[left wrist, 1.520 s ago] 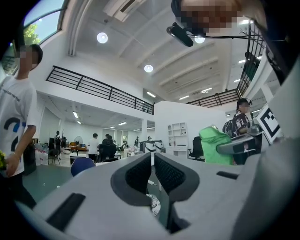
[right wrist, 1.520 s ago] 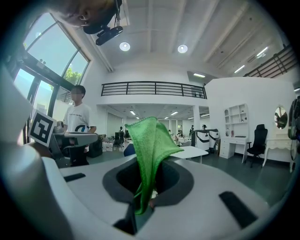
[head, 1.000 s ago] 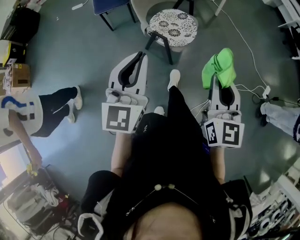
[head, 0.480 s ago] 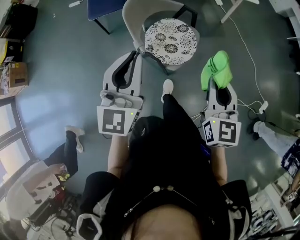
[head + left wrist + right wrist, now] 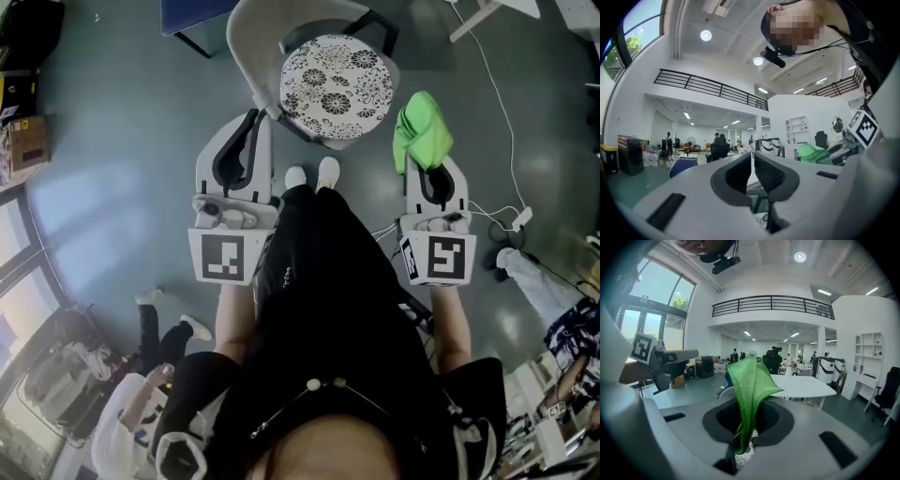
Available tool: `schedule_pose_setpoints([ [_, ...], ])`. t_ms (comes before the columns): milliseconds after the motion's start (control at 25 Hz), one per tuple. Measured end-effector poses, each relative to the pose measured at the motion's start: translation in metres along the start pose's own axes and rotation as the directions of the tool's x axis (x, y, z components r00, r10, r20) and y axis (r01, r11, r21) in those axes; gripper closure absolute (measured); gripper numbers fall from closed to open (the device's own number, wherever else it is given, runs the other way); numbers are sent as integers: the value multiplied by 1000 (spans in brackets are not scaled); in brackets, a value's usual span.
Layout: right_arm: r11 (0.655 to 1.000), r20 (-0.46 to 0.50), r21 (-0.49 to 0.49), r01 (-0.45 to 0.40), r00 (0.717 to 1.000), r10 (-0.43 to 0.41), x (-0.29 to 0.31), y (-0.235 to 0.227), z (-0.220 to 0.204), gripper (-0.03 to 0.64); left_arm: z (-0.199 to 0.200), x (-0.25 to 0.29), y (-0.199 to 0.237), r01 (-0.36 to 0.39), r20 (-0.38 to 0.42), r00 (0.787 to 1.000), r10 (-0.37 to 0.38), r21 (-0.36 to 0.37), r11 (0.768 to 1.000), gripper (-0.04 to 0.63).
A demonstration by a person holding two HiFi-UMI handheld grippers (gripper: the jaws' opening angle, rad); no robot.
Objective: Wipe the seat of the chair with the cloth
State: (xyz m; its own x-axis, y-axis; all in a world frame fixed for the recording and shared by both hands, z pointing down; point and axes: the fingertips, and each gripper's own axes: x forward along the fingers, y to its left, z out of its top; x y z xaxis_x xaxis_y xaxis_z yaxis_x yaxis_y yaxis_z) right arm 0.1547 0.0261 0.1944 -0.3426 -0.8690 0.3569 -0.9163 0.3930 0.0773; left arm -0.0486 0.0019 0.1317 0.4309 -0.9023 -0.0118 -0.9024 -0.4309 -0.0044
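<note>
While the right gripper [image 5: 424, 164] grips the green cloth [image 5: 424, 127], which hides its tips, the left gripper [image 5: 253, 117] is closed, empty.

Open-plan office hall: beneath the mezzanine railing [image 5: 771, 303] stand a white table [image 5: 801, 385] and office chairs [image 5: 772, 361], with white shelving [image 5: 868, 355] to its right

The round floral-patterned chair seat [image 5: 336, 86] lies far centre. The grey plastic left gripper [image 5: 251, 117] sits near-left of it. The matching right gripper [image 5: 427, 161] is at its right, with the green cloth [image 5: 422, 131] between its jaws.
</note>
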Motion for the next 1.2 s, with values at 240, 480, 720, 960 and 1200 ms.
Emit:
schedule_pose_setpoints([
  [240, 996, -55, -58, -67, 996, 63, 59, -2, -27, 571, -39, 27, 24, -9, -7, 1000, 9, 5, 1000, 571],
  [480, 990, -110, 88, -109, 987, 118, 154, 4, -82, 571, -100, 63, 36, 36, -88, 996, -31, 60, 998, 571],
  [720, 966, -233, 204, -160, 950, 207, 256, 33, -161, 571, -168, 76, 43, 52, -163, 986, -45, 39, 998, 571],
  [960, 930, -324, 313, -190, 900, 293, 337, 68, -226, 571, -212, 59, 43, 14, -221, 975, -21, -34, 999, 571],
  [1200, 799, -360, 574, -182, 820, 445, 402, 95, -280, 571, -234, 51, 51, -4, -218, 976, -14, -82, 997, 571],
])
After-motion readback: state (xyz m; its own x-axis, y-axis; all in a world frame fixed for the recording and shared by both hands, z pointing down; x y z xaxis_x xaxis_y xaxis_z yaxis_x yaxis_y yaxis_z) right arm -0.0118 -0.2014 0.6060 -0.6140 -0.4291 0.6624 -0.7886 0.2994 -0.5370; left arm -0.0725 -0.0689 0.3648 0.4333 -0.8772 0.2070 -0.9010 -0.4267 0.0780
